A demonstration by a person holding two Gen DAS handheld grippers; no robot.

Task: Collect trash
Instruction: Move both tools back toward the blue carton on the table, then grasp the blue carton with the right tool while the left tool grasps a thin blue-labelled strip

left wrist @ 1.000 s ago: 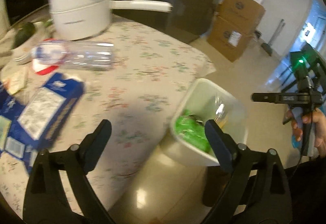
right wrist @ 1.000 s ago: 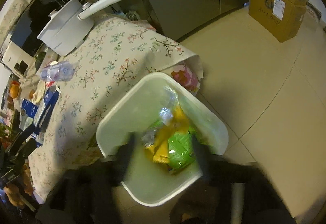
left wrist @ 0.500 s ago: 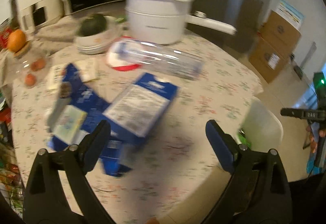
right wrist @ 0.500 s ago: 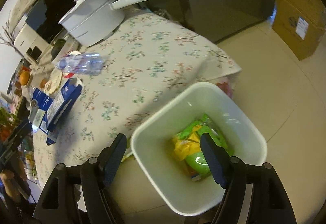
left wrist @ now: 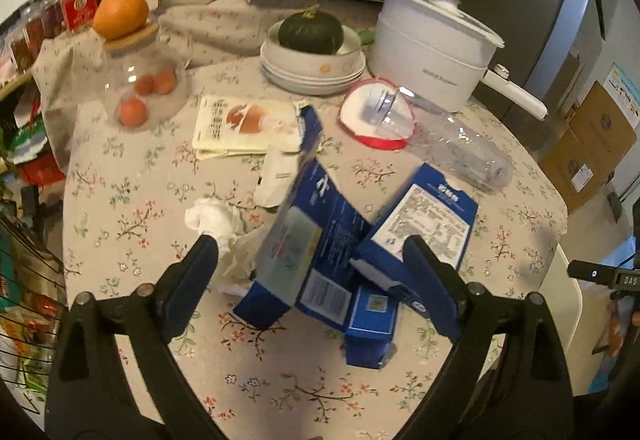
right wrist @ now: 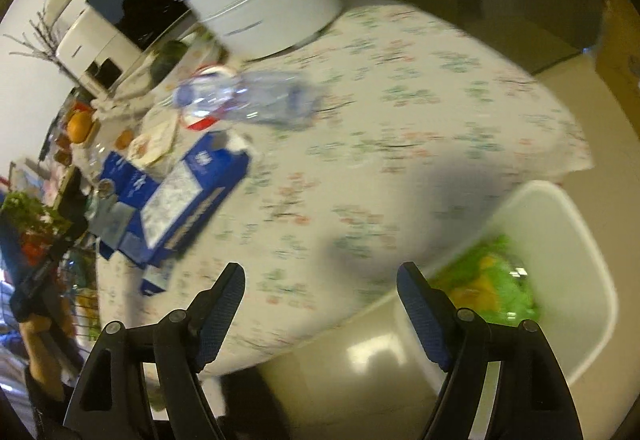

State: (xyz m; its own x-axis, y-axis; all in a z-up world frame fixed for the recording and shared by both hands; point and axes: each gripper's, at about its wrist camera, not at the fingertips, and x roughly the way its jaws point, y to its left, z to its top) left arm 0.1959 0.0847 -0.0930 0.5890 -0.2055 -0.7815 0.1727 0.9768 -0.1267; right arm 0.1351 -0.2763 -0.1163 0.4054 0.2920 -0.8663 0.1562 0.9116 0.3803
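Hovering wide open and empty, the left tool (left wrist: 310,268) frames the torn blue cartons (left wrist: 340,244); a loose flap could be pinched alone. The right tool (right wrist: 320,292), equally empty, is held beside the bin (right wrist: 560,240) at 3 o'clock.

We see our black two-finger left gripper (left wrist: 310,272) level, jaws spread wide, holding nothing. Our black two-finger right gripper (right wrist: 320,294) likewise: jaws wide apart, nothing held between blue pads (right wrist: 420,314).
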